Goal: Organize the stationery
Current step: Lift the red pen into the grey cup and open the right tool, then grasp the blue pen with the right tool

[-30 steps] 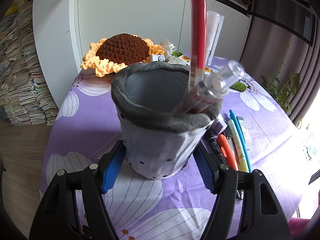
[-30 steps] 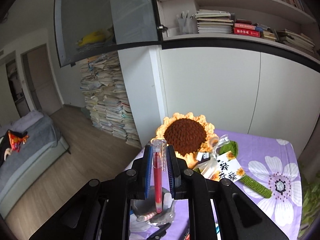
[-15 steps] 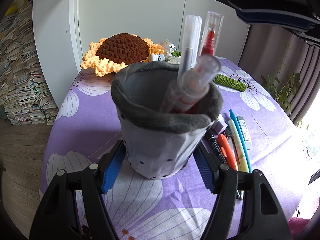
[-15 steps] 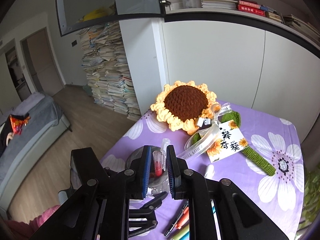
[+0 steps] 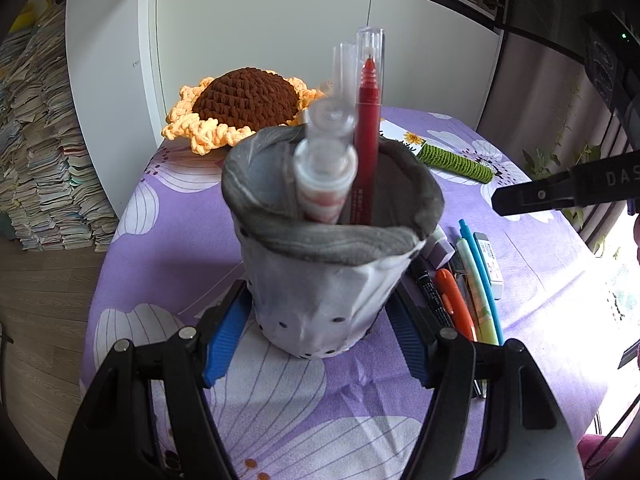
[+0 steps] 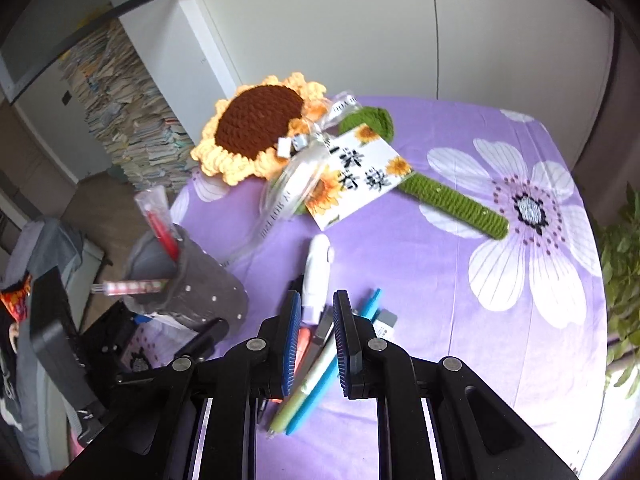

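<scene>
A grey fabric pen pot (image 5: 324, 280) stands on the purple flowered tablecloth (image 5: 168, 240). A red marker (image 5: 366, 136) and a clear-capped striped pen (image 5: 326, 188) stand in it. My left gripper (image 5: 316, 320) is shut on the pot's base, one blue pad on each side. The pot also shows in the right wrist view (image 6: 192, 284). My right gripper (image 6: 316, 340) is open and empty, hovering above loose pens (image 6: 316, 376) and a white corrector (image 6: 318, 272). Those pens (image 5: 460, 292) lie right of the pot.
A crocheted sunflower (image 6: 260, 132) with a green stem (image 6: 452, 200), a ribbon and a printed card (image 6: 356, 176) lies at the back of the table. A white eraser (image 5: 488, 260) lies by the pens. White cupboards stand behind; stacked books left.
My right gripper let go of the red marker into the pot, opened, and swung right and down over the loose pens. The left gripper kept hold of the pot.
</scene>
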A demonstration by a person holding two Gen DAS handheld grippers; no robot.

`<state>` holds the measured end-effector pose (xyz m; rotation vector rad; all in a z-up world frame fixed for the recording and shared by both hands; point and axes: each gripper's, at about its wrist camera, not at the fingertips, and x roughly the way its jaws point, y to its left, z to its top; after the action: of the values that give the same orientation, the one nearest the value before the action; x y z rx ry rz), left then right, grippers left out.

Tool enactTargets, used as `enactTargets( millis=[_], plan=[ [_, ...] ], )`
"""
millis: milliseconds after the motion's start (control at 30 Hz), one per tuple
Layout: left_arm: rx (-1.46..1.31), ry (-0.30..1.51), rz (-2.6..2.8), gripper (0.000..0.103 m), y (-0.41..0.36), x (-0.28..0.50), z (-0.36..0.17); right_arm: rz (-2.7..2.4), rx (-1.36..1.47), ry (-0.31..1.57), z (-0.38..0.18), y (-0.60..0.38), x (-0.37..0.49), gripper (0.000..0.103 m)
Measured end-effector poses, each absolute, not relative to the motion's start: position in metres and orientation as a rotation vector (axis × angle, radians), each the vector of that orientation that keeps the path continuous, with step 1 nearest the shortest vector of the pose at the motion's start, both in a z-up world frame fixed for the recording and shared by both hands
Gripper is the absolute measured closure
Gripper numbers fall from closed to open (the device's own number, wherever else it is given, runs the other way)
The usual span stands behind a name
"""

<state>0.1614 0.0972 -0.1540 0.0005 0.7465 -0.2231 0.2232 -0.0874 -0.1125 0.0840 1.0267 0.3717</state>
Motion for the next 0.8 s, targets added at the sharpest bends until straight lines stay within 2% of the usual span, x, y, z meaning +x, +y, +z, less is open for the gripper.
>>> enactTargets(
  millis=[133, 400, 800],
  plan=[
    [0.001, 0.746, -0.223, 0.034, 0.097, 0.161, -0.154, 0.319, 0.139, 1.125, -0.139, -0.098, 0.239, 0.088],
    [0.001, 0.746, -0.223, 0.034, 0.097, 0.161, -0.154, 0.241, 0.193, 1.204, -0.162, -0.106, 0.265, 0.088],
    [0.001, 0.746, -0.223, 0.034, 0.097, 0.161, -0.154, 0.228, 0.075, 1.257, -0.167, -0.081, 0.276, 0.088]
  ],
)
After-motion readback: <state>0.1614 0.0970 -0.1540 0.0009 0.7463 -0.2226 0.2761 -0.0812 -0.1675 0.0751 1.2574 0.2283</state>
